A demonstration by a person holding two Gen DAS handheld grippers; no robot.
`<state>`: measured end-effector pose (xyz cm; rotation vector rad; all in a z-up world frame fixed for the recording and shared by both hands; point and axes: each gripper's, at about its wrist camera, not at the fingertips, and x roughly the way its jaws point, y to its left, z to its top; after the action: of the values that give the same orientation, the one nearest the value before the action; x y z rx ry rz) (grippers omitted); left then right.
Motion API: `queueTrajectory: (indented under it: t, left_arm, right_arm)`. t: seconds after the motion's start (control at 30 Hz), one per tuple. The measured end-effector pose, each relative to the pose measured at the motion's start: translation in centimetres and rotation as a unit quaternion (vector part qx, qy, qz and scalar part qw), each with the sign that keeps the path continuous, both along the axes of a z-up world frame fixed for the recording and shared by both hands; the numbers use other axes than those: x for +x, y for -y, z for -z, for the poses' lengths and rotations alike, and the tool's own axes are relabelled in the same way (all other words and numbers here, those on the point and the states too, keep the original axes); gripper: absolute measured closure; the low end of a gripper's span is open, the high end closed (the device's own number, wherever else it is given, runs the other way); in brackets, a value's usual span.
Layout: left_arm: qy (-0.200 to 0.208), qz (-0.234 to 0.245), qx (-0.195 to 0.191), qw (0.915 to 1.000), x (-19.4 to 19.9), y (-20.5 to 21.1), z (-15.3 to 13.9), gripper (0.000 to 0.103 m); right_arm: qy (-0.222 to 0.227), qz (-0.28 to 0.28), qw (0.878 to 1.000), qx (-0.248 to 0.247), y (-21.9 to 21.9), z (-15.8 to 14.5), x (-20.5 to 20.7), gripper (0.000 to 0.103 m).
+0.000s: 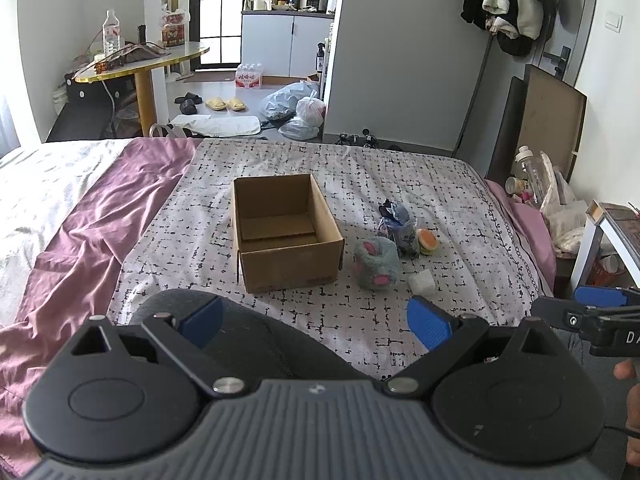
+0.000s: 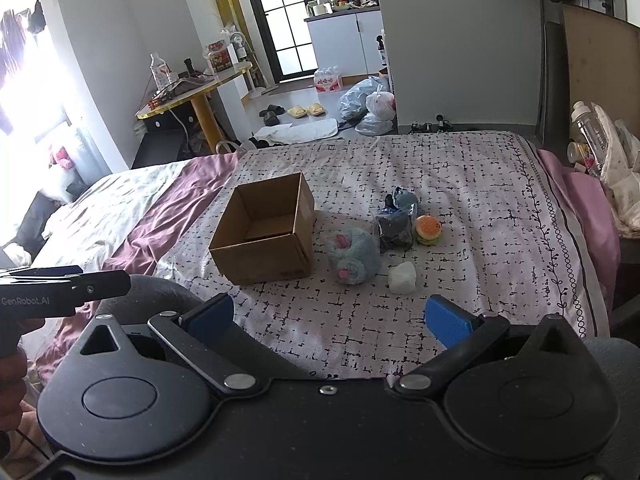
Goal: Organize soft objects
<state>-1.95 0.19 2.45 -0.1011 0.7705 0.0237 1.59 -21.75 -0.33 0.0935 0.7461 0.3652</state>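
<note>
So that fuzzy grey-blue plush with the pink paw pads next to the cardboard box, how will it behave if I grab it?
The fuzzy grey-blue plush with pink paw pads looks thickly furred, so it will probably squash under the fingers rather than slip. It appears stuffed and likely light for its bulk. Its rounded, curled shape may roll or flop toward the open cardboard box if nudged instead of gripped.

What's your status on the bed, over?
Left gripper open, empty; right gripper open, empty. Cardboard box empty; plush paw, bagged toy, burger toy, white lump on bedspread beside it. Path unobstructed.
</note>
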Motion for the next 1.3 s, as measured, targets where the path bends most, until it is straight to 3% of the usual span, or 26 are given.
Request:
queueTrajectory:
  t: [1.3]
  left_arm:
    - [0.006, -0.009, 0.003, 0.9999, -0.67, -0.32, -0.36, 0.005]
  right_arm:
    - [0.013, -0.018, 1.0, 0.008, -0.03, 0.11, -0.27, 0.0]
